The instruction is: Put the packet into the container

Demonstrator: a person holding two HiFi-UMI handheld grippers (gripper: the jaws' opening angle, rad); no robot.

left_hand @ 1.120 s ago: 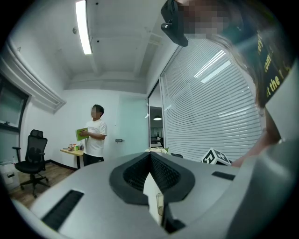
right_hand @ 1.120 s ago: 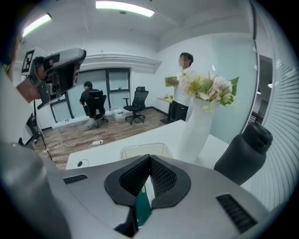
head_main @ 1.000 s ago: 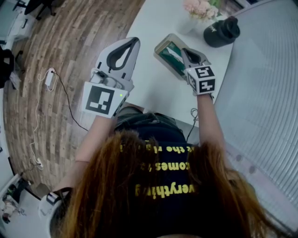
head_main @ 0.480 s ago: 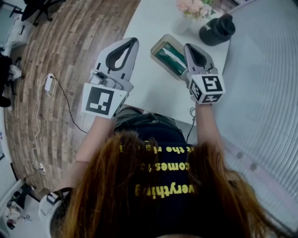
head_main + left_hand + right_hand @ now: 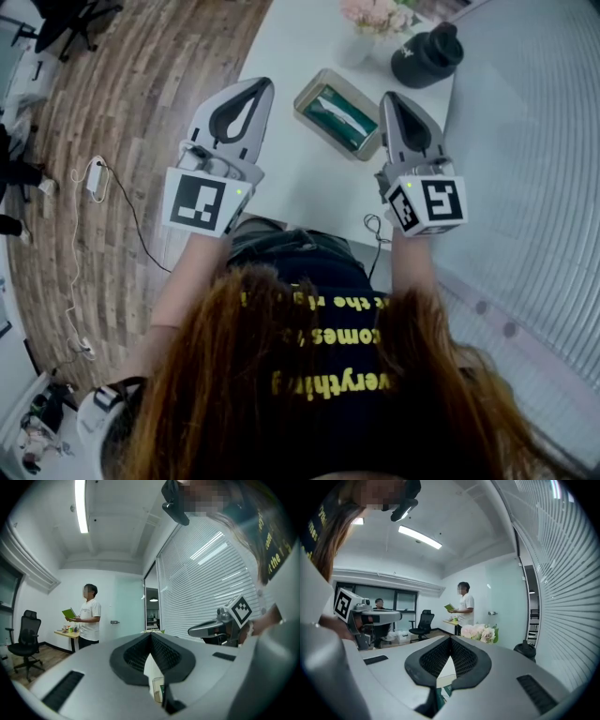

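Holds the left gripper (image 5: 261, 86) just left of the container (image 5: 309, 92), jaws pressed together on nothing; holds the right gripper (image 5: 390, 97) just right of the container, jaws likewise closed and empty; shows the packet (image 5: 339, 113) lying inside the container; flowers (image 5: 375, 13) and black cap (image 5: 427, 54) beyond the container.

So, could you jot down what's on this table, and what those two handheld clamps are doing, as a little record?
Surface: white table
Container: open tray on the table, between the two clamps
Packet: green packet lying inside the tray
Left side: left gripper shut, holding nothing, near the table's left edge
Right side: right gripper shut, holding nothing, just right of the tray
Far end: pink flowers and a black cap
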